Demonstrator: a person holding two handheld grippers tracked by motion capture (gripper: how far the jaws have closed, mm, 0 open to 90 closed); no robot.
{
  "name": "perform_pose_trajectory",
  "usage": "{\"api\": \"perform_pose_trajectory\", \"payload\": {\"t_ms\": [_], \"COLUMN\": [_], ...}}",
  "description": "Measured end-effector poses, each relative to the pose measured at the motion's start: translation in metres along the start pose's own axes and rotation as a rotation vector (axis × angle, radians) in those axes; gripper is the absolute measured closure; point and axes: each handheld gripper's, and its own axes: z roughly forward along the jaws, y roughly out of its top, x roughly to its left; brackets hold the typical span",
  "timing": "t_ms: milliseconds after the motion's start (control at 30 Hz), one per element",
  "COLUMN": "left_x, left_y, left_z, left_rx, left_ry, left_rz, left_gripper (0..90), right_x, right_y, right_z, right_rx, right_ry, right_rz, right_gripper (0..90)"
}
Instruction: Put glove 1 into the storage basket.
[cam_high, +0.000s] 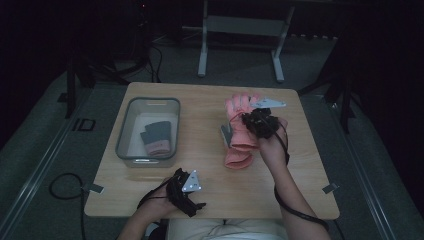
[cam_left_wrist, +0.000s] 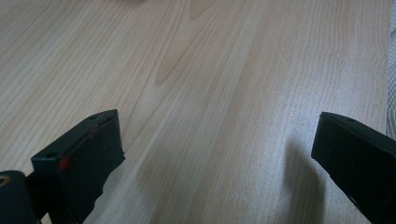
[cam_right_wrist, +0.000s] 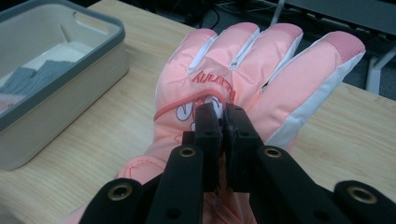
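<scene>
A pink ski glove (cam_right_wrist: 261, 60) with white trim lies fingers pointing away, right of the table's middle (cam_high: 239, 117). My right gripper (cam_right_wrist: 223, 114) is shut on the fabric at the back of this glove, seen from above (cam_high: 252, 121). A second pink glove (cam_high: 237, 159) lies partly under it, its cuff toward me. My left gripper (cam_left_wrist: 217, 126) is open, jaws wide apart over bare wood, near the table's front edge (cam_high: 186, 192).
A grey-rimmed plastic bin (cam_high: 125, 130) stands on the left of the wooden table (cam_high: 200, 150) and holds a pair of grey knit gloves (cam_high: 157, 136) with pink cuffs. In the right gripper view the bin (cam_right_wrist: 93, 70) is at the left. Dark floor and a metal frame lie beyond.
</scene>
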Motion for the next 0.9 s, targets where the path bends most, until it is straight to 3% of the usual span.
{"api": "perform_pose_trajectory", "payload": {"t_ms": [233, 433, 767, 900], "left_x": [0.0, -0.001, -0.002, -0.001], "left_y": [0.0, 0.001, 0.001, 0.001], "left_z": [0.0, 0.0, 0.0, 0.0], "left_rx": [0.001, 0.003, -0.006, -0.007], "left_ry": [0.001, 0.0, -0.002, -0.004], "left_rz": [0.002, 0.003, -0.001, -0.002], "left_gripper": [1.7, 1.6, 1.7, 1.7], "right_x": [0.008, 0.013, 0.013, 0.013], "right_y": [-0.011, -0.029, -0.052, -0.058], "right_z": [0.015, 0.038, 0.068, 0.075], "right_rx": [0.038, 0.097, 0.171, 0.185], "right_ry": [-0.009, -0.028, -0.044, -0.03], "right_rz": [-0.002, 0.004, 0.023, 0.021], "right_gripper": [85.2, 85.0, 84.1, 83.4]}}
